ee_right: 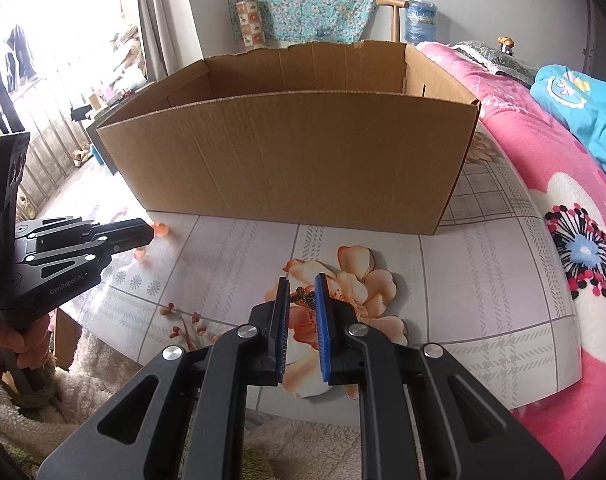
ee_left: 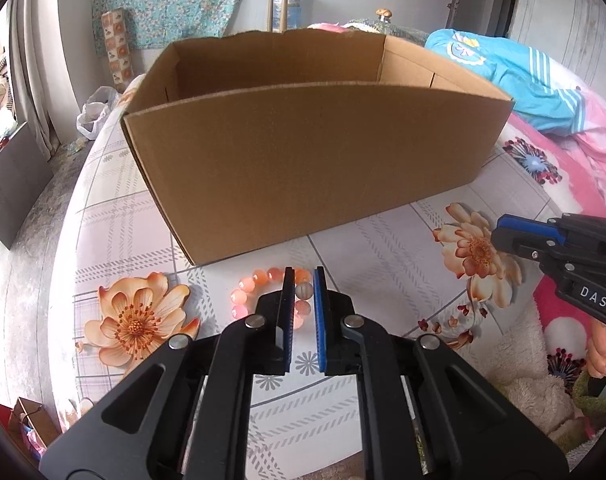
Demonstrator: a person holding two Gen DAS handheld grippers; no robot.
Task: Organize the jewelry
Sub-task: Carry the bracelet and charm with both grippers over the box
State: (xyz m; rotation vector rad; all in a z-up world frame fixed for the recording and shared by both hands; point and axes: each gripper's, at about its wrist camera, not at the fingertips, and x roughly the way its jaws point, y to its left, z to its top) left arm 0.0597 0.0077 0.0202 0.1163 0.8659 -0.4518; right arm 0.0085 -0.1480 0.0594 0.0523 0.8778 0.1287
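Observation:
A bracelet of pink-orange beads [ee_left: 263, 278] lies on the flowered sheet in front of an open cardboard box [ee_left: 303, 152]. My left gripper [ee_left: 304, 280] straddles its right side, a grey bead [ee_left: 304, 289] between the narrow jaws; I cannot tell if they pinch it. In the right wrist view, my right gripper [ee_right: 302, 284] has a small butterfly-shaped ornament [ee_right: 305, 298] between its nearly closed pads, over a printed flower; contact is unclear. The box also shows there [ee_right: 295, 152]. Each gripper appears in the other's view, the right one [ee_left: 503, 236] and the left one [ee_right: 143, 234].
A pink flowered blanket [ee_right: 563, 240] and a blue garment [ee_left: 515, 80] lie right of the box. A fluffy white cloth [ee_right: 103, 380] covers the near edge. The bed's left edge drops to the floor [ee_left: 31, 240], where a dark cabinet [ee_left: 11, 184] stands.

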